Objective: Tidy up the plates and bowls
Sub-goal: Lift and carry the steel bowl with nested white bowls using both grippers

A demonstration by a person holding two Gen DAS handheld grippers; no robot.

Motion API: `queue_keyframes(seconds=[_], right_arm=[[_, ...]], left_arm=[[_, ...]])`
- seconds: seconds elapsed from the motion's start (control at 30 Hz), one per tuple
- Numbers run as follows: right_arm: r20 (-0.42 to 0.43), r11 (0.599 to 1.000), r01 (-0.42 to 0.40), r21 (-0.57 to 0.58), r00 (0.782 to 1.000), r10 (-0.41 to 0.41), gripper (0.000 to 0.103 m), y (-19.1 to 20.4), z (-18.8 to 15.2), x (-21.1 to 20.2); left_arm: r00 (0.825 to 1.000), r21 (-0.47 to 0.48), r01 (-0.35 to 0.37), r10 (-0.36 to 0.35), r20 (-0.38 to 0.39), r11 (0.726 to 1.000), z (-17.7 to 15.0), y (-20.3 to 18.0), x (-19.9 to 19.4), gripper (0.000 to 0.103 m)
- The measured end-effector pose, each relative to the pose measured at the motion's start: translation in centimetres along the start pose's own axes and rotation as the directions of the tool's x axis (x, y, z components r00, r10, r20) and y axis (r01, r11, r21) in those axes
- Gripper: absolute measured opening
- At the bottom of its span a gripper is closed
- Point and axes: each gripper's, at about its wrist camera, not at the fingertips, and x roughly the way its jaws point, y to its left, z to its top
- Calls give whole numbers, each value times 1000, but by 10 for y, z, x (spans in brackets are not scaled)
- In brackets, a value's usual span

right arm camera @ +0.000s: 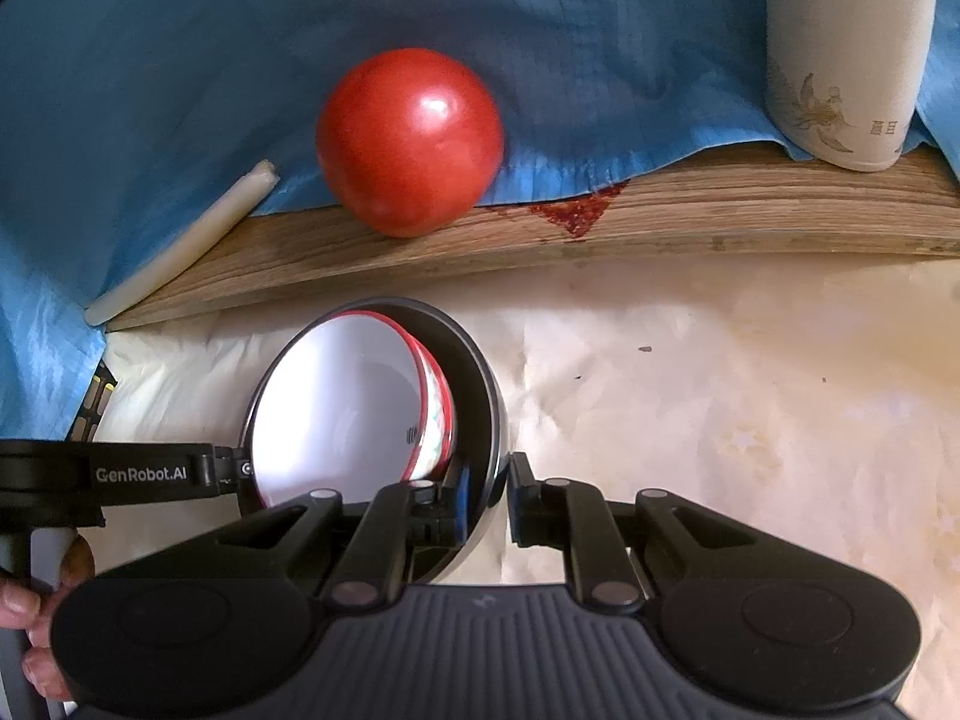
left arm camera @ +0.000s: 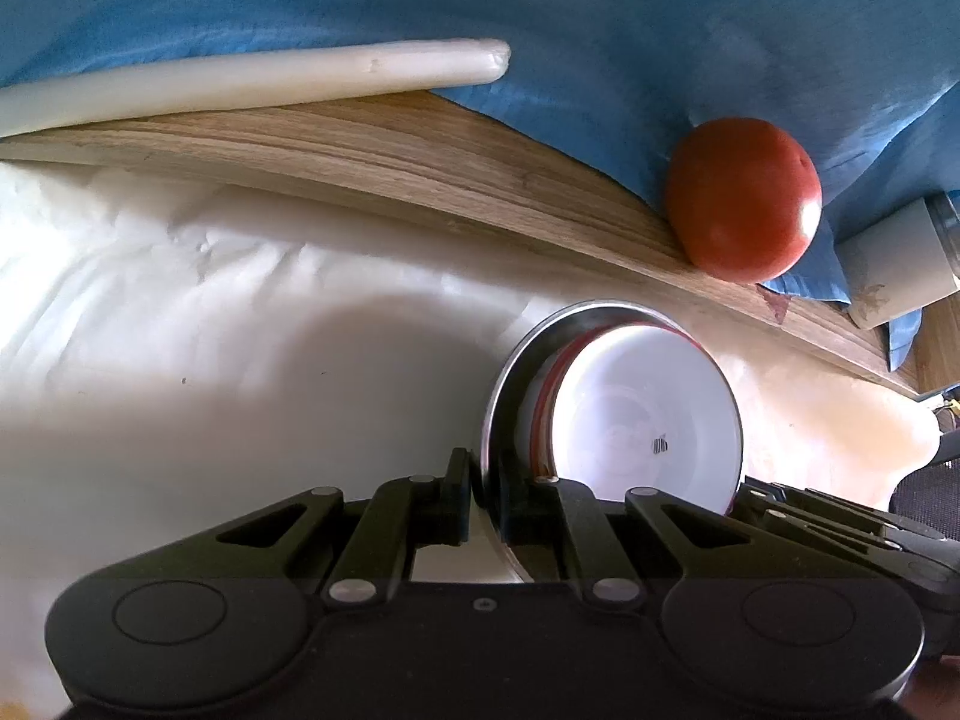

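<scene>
A steel bowl (left arm camera: 510,372) holds a white bowl with a red rim (left arm camera: 648,420) nested inside it. Both stand above the pale cloth. My left gripper (left arm camera: 483,480) is shut on the steel bowl's rim, one finger inside and one outside. In the right wrist view the same steel bowl (right arm camera: 480,396) and white bowl (right arm camera: 342,414) show. My right gripper (right arm camera: 487,480) straddles the opposite rim, jaws close about it, a small gap on the right side. The left gripper (right arm camera: 240,471) shows at the bowl's left edge.
A red tomato (left arm camera: 744,198) (right arm camera: 411,141) lies on blue cloth (left arm camera: 600,30) at the wooden board's edge (left arm camera: 420,144). A cream cup (right arm camera: 846,54) stands at the right. A white stick (left arm camera: 240,81) lies on the left. Pale cloth (left arm camera: 240,330) covers the near surface.
</scene>
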Motion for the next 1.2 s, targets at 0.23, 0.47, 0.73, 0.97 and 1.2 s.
queue_keyframes(seconds=[0.23, 0.47, 0.73, 0.97, 1.2], right_arm=[[9, 1000, 5, 15, 1000, -5, 14, -1, -2, 0], [21, 999, 10, 30, 1000, -11, 14, -3, -4, -3], [34, 999, 15, 52, 999, -17, 14, -6, -7, -8], [41, 998, 15, 58, 999, -18, 14, -10, -9, -14], [44, 999, 4, 43, 999, -6, 14, -9, -10, -17]], left_arm=[[1000, 6, 7, -7, -3, 1000, 0, 2, 2, 8], [1000, 23, 15, -15, -3, 1000, -1, 2, 3, 8], [1000, 46, 27, -26, -6, 999, -1, 3, 2, 8], [999, 55, 32, -32, -5, 998, -2, 6, -2, 8], [1000, 34, 28, -28, 2, 999, -5, 11, -9, 8]])
